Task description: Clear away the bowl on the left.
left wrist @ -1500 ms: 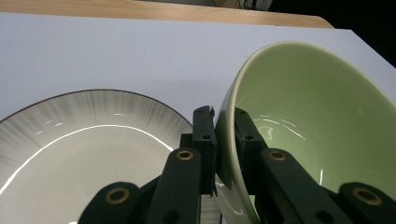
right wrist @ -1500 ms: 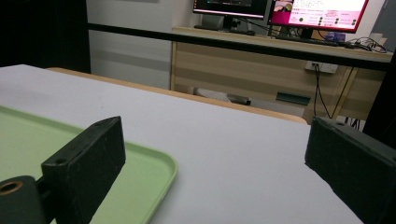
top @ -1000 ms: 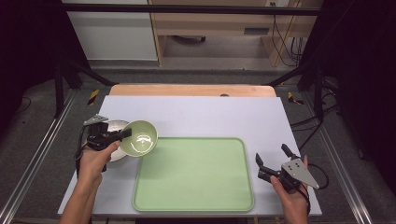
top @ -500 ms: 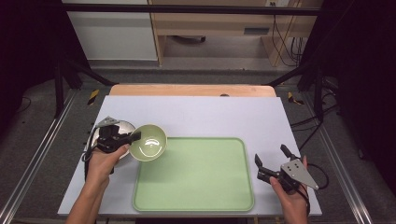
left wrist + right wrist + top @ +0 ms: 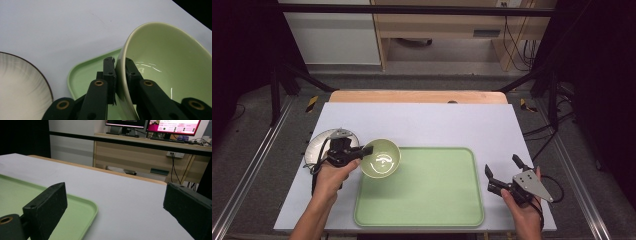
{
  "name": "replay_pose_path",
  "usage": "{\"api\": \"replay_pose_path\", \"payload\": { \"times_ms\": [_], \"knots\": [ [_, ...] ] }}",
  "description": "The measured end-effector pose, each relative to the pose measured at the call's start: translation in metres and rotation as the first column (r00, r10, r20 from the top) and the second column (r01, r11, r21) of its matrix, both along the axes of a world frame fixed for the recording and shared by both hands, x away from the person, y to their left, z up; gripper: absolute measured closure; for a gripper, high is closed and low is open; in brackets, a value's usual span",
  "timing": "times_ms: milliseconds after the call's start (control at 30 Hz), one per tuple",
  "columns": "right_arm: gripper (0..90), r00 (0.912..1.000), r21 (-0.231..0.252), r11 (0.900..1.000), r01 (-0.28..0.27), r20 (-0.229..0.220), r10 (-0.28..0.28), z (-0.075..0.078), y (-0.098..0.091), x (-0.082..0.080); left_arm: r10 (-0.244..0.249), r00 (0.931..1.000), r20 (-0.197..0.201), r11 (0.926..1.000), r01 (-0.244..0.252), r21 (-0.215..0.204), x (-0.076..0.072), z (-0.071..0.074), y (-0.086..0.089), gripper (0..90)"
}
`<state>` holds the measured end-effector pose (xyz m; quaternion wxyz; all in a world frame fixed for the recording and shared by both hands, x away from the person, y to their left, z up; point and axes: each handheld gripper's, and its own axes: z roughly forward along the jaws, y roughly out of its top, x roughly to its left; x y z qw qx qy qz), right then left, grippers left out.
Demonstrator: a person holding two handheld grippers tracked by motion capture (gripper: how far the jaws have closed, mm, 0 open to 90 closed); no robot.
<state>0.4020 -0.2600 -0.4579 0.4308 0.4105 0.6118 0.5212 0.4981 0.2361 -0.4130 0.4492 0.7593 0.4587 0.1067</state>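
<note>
A green bowl [image 5: 380, 158] is gripped by its rim in the left tongs [image 5: 364, 149]; in the left gripper view one jaw is seen inside the rim of the bowl [image 5: 165, 72] and one outside, pressed hard against the wall. The bowl is held over the near-left corner region of the tray [image 5: 432, 190], overlapping the tray's left edge, so that part of it hangs above the tray and part above the bare counter [image 5: 422, 122]. It is tilted slightly, with its mouth upward. A white plate [image 5: 319, 147] with a dark rim lies on the counter just left of the tray, partly covered by the left hand [image 5: 332, 172] and tongs; in the left gripper view the plate [image 5: 20, 85] and the tray's rounded corner [image 5: 82, 75] are seen apart, with a strip of counter between them.

The flat of the tray is bare, ringed by a low raised rim. Open counter is left beyond the tray's far edge, up to the wooden strip at the back.

The right tongs [image 5: 503, 172] are held just right of the tray, near its right edge, with the jaws spread wide and nothing between them. In the right gripper view the tray's rim [image 5: 90, 207] is seen beside the near jaw, with clear counter beyond.
</note>
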Motion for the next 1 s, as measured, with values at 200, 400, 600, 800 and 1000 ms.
{"api": "replay_pose_path", "payload": {
  "times_ms": [200,400,600,800,1000],
  "knots": [
    [5.5,1.0,0.001,1.0,-0.001,-0.001,0.001,0.0,0.0,0.0,-0.027,0.9995,-0.016,0.9996,0.027,0.011,-0.001,-0.006,-0.009,82.2],
    [5.5,0.9999,-0.001,1.0,-0.008,-0.006,0.008,-0.001,0.001,0.001,-0.041,0.999,-0.017,0.999,0.041,0.015,-0.002,-0.007,-0.014,82.1],
    [5.5,0.9999,0.001,1.0,-0.009,-0.007,0.009,0.0,0.0,0.0,-0.054,0.9984,-0.018,0.9985,0.054,0.007,-0.003,-0.006,-0.018,82.1],
    [5.4,0.9999,0.003,0.9999,-0.012,-0.012,0.012,-0.001,0.0,0.0,-0.07,0.9972,-0.026,0.9975,0.07,-0.001,-0.003,-0.009,-0.02,82.1],
    [5.3,0.9997,-0.001,0.9998,-0.02,-0.015,0.02,-0.001,0.001,0.0,-0.08,0.9963,-0.03,0.9967,0.081,0.003,-0.004,-0.009,-0.025,82.1]
  ]
}}
